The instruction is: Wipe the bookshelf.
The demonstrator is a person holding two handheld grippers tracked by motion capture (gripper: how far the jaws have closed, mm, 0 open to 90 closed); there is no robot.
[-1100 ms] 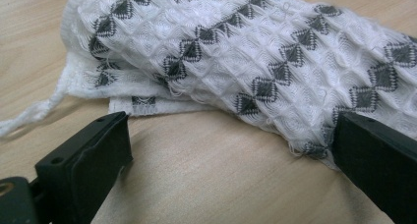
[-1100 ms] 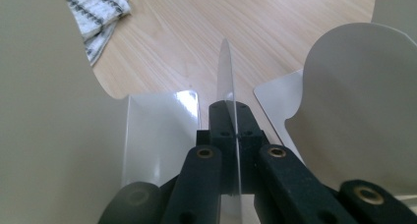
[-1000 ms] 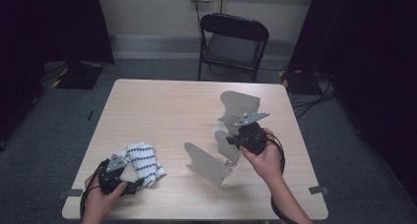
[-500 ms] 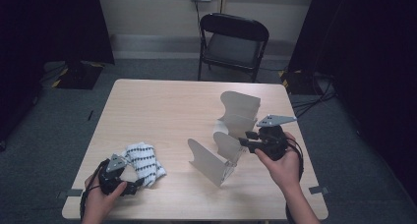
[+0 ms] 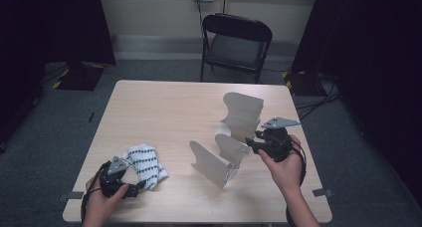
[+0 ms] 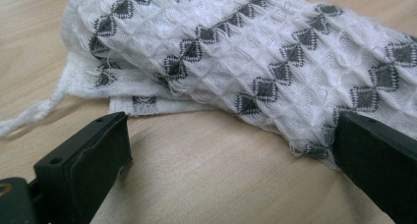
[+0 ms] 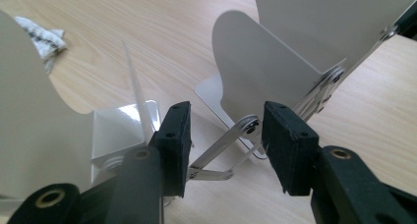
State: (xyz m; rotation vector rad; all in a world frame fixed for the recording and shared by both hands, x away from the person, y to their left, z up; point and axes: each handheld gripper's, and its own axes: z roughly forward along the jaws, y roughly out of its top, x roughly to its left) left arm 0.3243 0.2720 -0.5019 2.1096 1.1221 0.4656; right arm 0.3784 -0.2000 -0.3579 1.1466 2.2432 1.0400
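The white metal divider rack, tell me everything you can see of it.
The divider rack is pale, thin sheet metal: several upright rounded plates joined at their bases by hinged silver link bars, fanned apart. It stands on the table, right of centre. The right gripper has just been opening; a link bar lies between its jaws, untouched.

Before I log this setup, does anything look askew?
Nothing damaged. The white metal divider rack sits diagonally, its panels fanned unevenly, and the folded waffle towel lies rumpled with a loose thread.

Towel [image 5: 144,165] left of rack [image 5: 231,140]
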